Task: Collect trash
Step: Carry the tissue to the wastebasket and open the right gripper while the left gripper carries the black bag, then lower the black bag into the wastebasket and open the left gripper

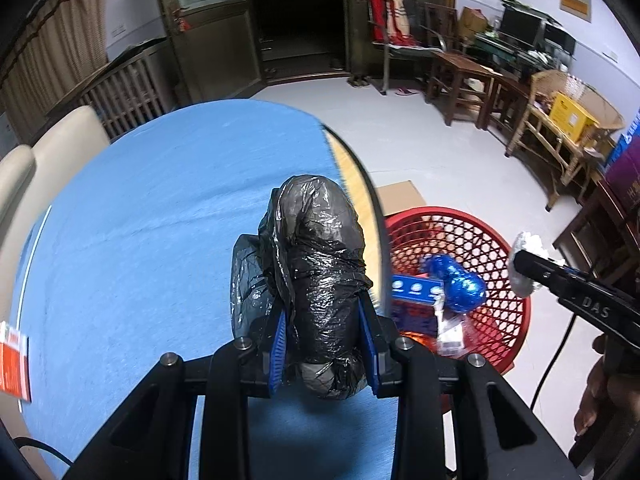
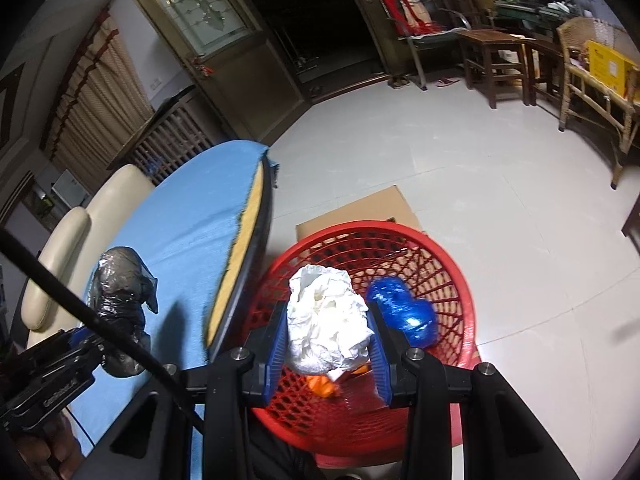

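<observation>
Blue-clothed table beside the red basket; blue wrapper already inside. My right gripper clamped the tissue wad over the basket, undropped; my left gripper clamped the black bag bundle over the table.

Dim indoor light, cool cast. Far doorway black. Glare on black bag and floor. Heavy fisheye bending, dark corners; red basket rim motion-blurred.

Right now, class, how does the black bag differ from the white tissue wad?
The black bag is dark, glossy plastic; the tissue wad is white crumpled paper. The bag, in the left gripper, is over the blue table; the wad, in the right gripper, hangs over the red basket. Both are clamped between blue fingers.
</observation>
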The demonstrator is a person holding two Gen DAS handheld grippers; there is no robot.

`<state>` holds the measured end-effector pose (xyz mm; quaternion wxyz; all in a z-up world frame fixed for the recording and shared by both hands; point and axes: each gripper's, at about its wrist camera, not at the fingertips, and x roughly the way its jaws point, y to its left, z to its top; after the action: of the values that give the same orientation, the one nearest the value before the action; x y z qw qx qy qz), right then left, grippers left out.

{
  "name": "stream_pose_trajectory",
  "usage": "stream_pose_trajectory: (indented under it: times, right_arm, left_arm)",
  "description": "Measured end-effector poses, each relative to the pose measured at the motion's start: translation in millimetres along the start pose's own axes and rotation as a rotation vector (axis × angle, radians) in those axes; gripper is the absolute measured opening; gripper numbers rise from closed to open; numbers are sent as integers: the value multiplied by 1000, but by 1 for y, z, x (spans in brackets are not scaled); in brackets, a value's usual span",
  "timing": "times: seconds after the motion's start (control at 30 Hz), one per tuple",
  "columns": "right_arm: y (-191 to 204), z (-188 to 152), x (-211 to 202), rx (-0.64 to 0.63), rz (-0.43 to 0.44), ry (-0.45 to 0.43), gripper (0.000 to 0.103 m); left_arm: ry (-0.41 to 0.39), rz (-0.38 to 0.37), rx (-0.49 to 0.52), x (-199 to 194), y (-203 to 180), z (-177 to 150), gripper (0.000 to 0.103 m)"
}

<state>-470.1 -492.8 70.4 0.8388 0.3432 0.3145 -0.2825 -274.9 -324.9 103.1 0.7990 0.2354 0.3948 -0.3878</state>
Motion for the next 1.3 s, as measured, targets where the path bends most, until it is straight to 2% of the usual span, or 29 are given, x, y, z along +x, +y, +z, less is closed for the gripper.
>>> stream_pose_trajectory:
  times: [0.23, 0.33, 0.4, 0.47, 0.9, 1.3]
  right_arm:
    - [-17, 1, 7, 13, -31, 18, 40]
    - [-23, -2, 13, 23, -46, 47, 44]
    - [-28, -4, 19, 36, -68, 69, 67]
    - [-33, -6, 24, 61, -71, 89, 75]
    - [-55, 13, -8, 129, -71, -16, 77]
    - [-67, 22, -23, 163, -64, -45, 79]
  left_arm:
    - [17, -21, 29, 10, -21, 10, 34]
    - [24, -28, 37, 14, -28, 13, 34]
    - [28, -34, 45, 17, -32, 15, 34]
    - [33, -39, 54, 21, -38, 17, 34]
    - [62, -76, 97, 37, -63, 23, 34]
    - [96, -106, 124, 52, -83, 24, 34]
